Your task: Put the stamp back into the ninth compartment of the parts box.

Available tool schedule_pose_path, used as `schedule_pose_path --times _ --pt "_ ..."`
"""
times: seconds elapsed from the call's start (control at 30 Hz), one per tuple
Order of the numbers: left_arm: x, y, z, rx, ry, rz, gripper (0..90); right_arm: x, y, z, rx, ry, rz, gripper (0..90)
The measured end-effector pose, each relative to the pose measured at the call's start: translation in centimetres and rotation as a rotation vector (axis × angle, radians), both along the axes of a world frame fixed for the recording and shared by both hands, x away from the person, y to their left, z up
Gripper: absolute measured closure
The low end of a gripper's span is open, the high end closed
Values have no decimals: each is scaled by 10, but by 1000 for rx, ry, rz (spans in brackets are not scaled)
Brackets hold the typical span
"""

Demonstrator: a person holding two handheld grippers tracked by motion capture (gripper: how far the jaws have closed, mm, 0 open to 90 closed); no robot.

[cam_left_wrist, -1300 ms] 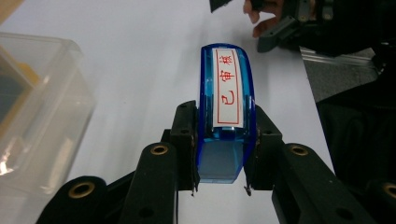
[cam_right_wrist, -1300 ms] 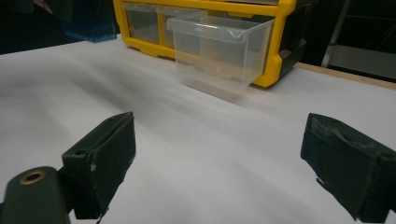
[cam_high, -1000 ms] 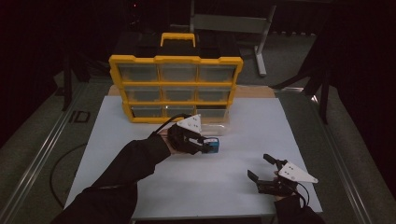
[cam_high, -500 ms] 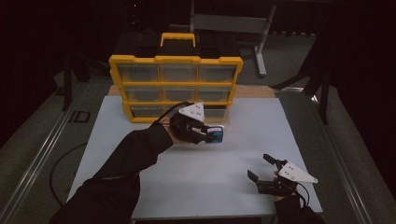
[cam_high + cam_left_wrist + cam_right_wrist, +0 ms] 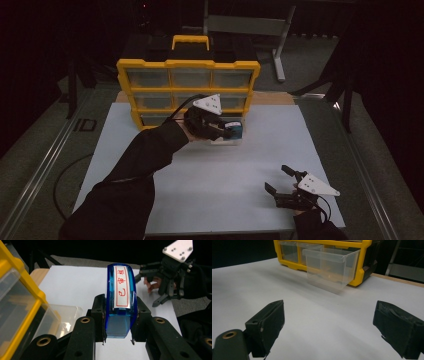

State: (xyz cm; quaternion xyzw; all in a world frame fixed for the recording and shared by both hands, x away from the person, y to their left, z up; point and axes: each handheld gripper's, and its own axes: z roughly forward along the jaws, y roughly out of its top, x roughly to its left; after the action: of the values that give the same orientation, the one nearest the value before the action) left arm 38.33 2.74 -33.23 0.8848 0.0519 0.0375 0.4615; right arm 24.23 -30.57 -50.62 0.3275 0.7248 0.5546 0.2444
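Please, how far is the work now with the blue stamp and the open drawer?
Done, as it looks: one clear drawer of the yellow organizer stands pulled out, and the left tongs are shut on the blue stamp, held off the white table. In hand: the stamp hangs near that drawer in the high view. Left: probably to put it in and close the drawer. The right tongs rest open, holding nothing.

Item I hold: blue stamp (image 5: 121, 302), translucent plastic, white label with red characters, standing upright between my left gripper's (image 5: 117, 333) pads, above the clear pulled-out drawer (image 5: 226, 140).
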Motion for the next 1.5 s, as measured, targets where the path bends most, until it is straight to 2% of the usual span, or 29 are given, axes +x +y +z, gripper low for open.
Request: schedule_pose_path --times 0.6,1.17,1.5 --pt "36 -7 6 -50 12 85 703 0 0 0 -1 2 2 103" --pt "64 -7 -17 -61 46 195 702 0 0 -1 -2 2 10 103" --pt "73 -7 -35 -40 49 254 702 0 0 -1 -2 4 12 103"
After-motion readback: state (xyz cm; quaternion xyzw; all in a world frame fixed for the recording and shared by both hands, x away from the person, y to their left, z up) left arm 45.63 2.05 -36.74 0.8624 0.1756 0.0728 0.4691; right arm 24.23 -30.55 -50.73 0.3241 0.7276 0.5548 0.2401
